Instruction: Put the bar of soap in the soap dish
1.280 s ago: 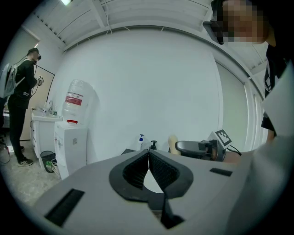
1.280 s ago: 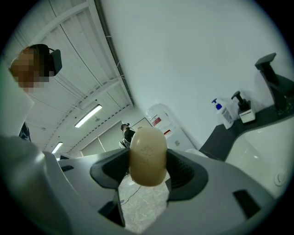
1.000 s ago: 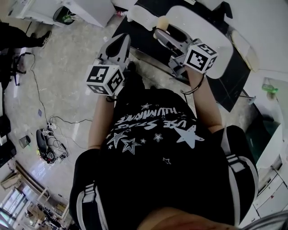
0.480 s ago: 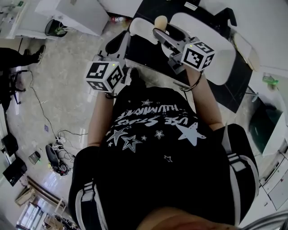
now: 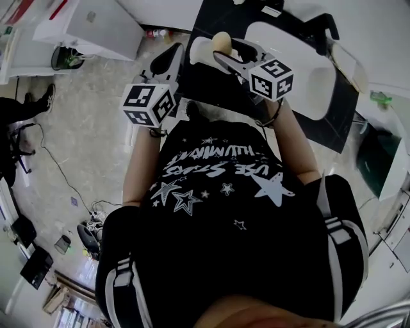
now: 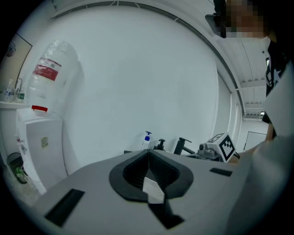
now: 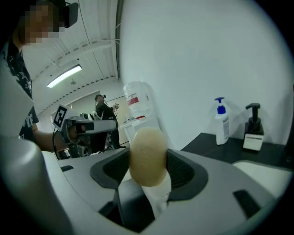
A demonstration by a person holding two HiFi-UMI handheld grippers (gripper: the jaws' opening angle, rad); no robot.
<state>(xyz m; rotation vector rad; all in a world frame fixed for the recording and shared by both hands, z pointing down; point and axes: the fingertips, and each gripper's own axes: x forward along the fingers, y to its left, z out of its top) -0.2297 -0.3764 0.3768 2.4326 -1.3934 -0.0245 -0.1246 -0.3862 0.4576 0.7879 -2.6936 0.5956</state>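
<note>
Beige soap: the beige oval bar of soap (image 7: 147, 153) is pinched between the ribbed black pads of the right gripper (image 5: 222, 52), well up off the counter. It has not yet reached the dish.
Soap's long axis: in the right gripper view it runs top to bottom of the frame. The rounded upper end pokes out above the jaws and the lower end sits down in the throat.
Right gripper: clamped on the soap across its narrow width, one pad on each side.
Left gripper: the left gripper (image 6: 148, 156) has its jaws pressed together with nothing between them, and it points at a bare white wall.
Dish: the pale shallow oval soap dish (image 5: 197, 50) is, as I judge it, the whitish shape in the upper middle of the head view. It sits at the near edge of the black countertop (image 5: 221, 16). It is too small there to be sure of its rim.
Key relation: in the head view the dish lies just left of the held soap and lower, between the two gripper tips.
Nearer hand: the right gripper carries the soap and is just beside the dish, so the placing likely falls to it.
Next move, judged: shift left in frame and lower, with the soap's long axis turned along the dish's length.
Also nearby: white sink basin (image 5: 307, 80), right of the soap.
</note>
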